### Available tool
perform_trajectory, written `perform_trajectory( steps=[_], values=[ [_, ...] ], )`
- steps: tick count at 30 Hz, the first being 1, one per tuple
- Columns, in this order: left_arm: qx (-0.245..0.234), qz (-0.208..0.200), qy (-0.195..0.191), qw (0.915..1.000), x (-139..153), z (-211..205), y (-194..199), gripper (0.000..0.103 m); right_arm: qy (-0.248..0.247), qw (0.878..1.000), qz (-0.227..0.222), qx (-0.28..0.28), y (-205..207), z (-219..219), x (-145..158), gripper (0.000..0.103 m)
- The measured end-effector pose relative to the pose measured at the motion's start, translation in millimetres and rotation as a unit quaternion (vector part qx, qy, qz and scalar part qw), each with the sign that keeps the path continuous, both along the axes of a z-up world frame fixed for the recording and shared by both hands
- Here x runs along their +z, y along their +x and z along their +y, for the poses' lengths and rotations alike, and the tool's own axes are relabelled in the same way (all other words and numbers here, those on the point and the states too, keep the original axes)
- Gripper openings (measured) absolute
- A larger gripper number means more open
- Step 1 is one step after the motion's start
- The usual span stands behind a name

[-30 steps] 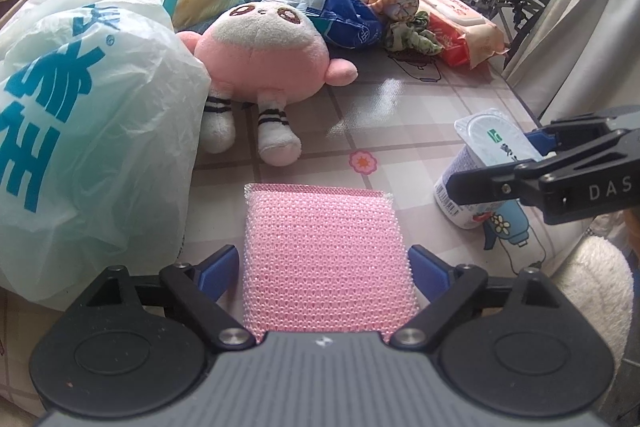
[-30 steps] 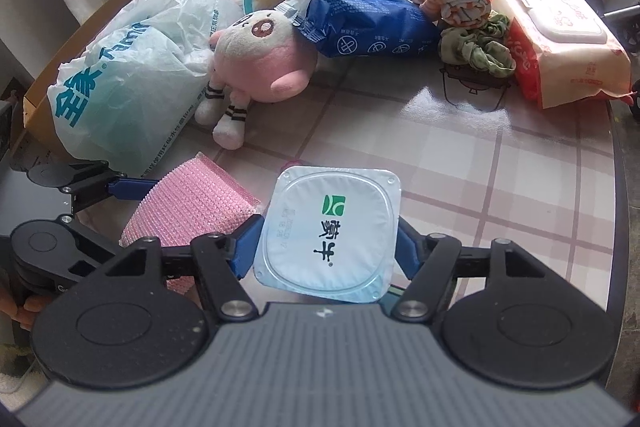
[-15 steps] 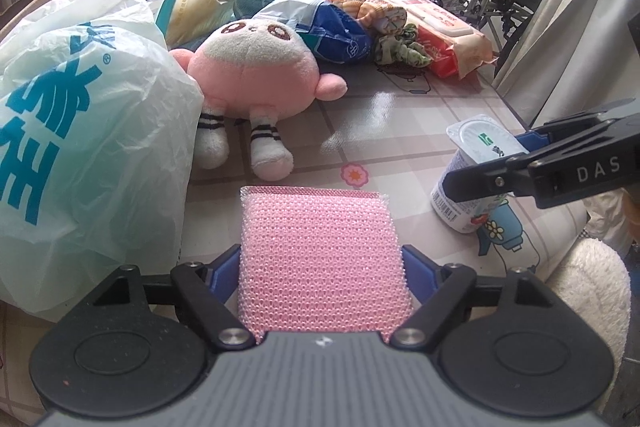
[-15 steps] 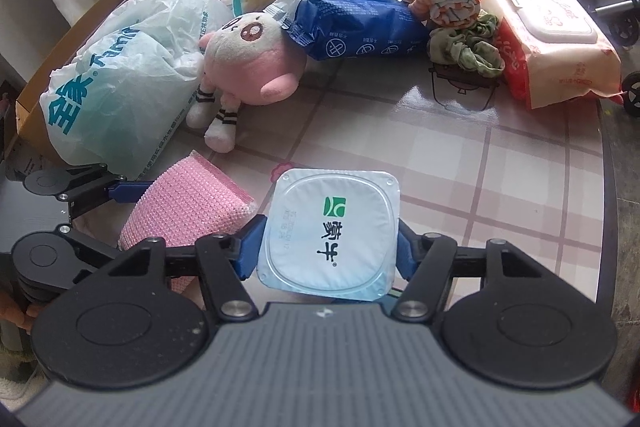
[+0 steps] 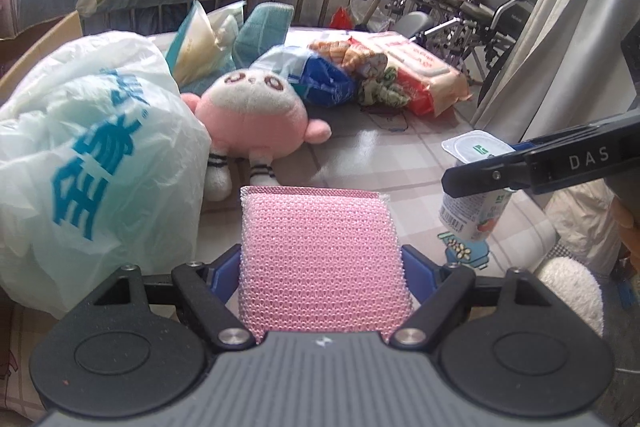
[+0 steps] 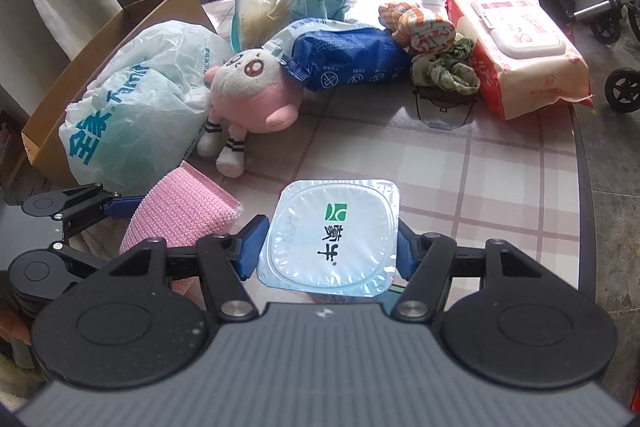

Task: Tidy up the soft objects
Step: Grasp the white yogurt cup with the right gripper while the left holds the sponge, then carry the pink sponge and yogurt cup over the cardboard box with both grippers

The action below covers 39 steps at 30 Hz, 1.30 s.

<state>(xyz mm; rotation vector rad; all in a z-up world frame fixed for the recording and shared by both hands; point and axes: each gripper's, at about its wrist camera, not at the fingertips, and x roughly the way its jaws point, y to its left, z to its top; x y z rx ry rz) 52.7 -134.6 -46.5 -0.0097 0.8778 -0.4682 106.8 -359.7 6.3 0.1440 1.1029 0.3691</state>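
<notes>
While the pink mesh scouring sponge [image 5: 322,259] sits pinched between the blue pads of the left gripper [image 5: 322,269], lifted above the near edge of the checked tablecloth [image 6: 500,163], the right gripper [image 6: 328,247] clamps a sealed white yoghurt cup [image 6: 330,237] at its sides. Both jaws have just been closing on these items. Only the right wrist view shows the cup's foil lid from above, with a green logo and green characters; only the left wrist view shows its barcoded side wall and "DAS" on the other tool's arm. Beyond lie a pink plush doll [image 6: 252,95], a white plastic bag with blue characters [image 5: 92,163], a blue packet [image 6: 348,61] and a wet-wipes pack [image 6: 528,55].
</notes>
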Motion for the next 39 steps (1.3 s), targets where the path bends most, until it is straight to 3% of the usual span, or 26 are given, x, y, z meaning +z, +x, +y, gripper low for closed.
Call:
perform_trajectory(
  steps=[11,23,26,30,38,39],
  values=[
    [0.064,-0.090,-0.049,0.9927,81,74,-33,0.082,0.031,0.995,-0.075,0.049,-8,40,82,0.060],
    [0.176,-0.132,-0.040,0.9746,128,206,-33,0.082,0.059,0.984,-0.114,0.123,41,146,135,0.060],
    [0.195,-0.138,-0.017,0.9708,134,233,-12,0.082,0.079,0.979,-0.121,0.145,62,178,150,0.060],
    [0.192,-0.123,0.005,0.9736,131,263,37,0.082,0.097,0.974,-0.121,0.165,103,225,164,0.060],
    [0.149,-0.057,0.048,0.9860,79,283,150,0.082,0.106,0.977,-0.081,0.167,216,322,147,0.060],
    [0.142,-0.051,0.054,0.9871,72,282,163,0.082,0.106,0.977,-0.081,0.167,216,322,147,0.060]
  ],
)
